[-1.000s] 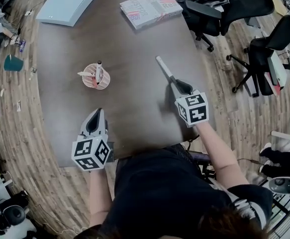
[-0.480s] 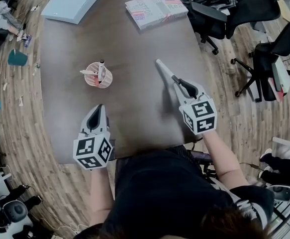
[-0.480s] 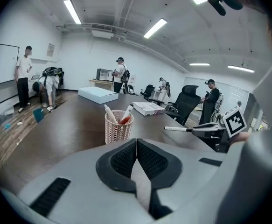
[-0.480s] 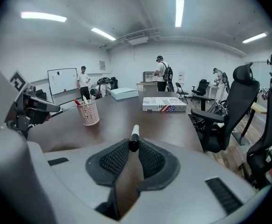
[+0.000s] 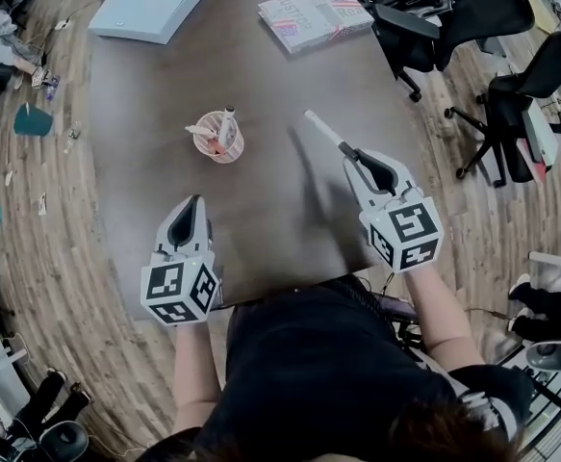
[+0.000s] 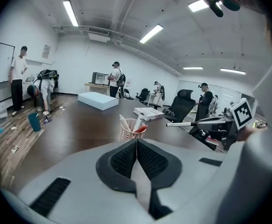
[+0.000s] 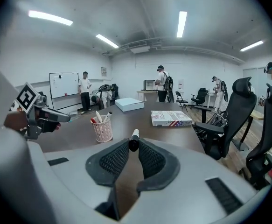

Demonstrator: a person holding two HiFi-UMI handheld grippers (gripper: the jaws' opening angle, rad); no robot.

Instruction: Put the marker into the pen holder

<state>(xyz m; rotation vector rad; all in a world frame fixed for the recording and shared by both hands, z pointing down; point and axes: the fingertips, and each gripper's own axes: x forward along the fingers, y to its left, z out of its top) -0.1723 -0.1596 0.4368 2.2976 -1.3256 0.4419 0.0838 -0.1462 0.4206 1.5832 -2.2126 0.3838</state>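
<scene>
Jaws of right gripper (image 7: 133, 144) clamped on slim marker (image 5: 320, 126), left gripper (image 6: 136, 143) closed, pink mesh pen holder (image 5: 218, 144)

Three cameras, one tabletop (image 5: 261, 75)
Head view looks steeply down; both gripper views face level across, sharing the pen holder (image 5: 219, 141).

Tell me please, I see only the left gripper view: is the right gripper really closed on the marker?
Observer: Yes. In the right gripper view, the right gripper is shut on the marker, with its pads on the dark part.
Operator: Is the marker above the pen holder?
Observer: No. The head view shows it off to the right of the pen holder, with bare table between them.
Operator: And where is my left gripper?
Observer: The left gripper is on the near side of the pen holder, close to the table's near edge.
</scene>
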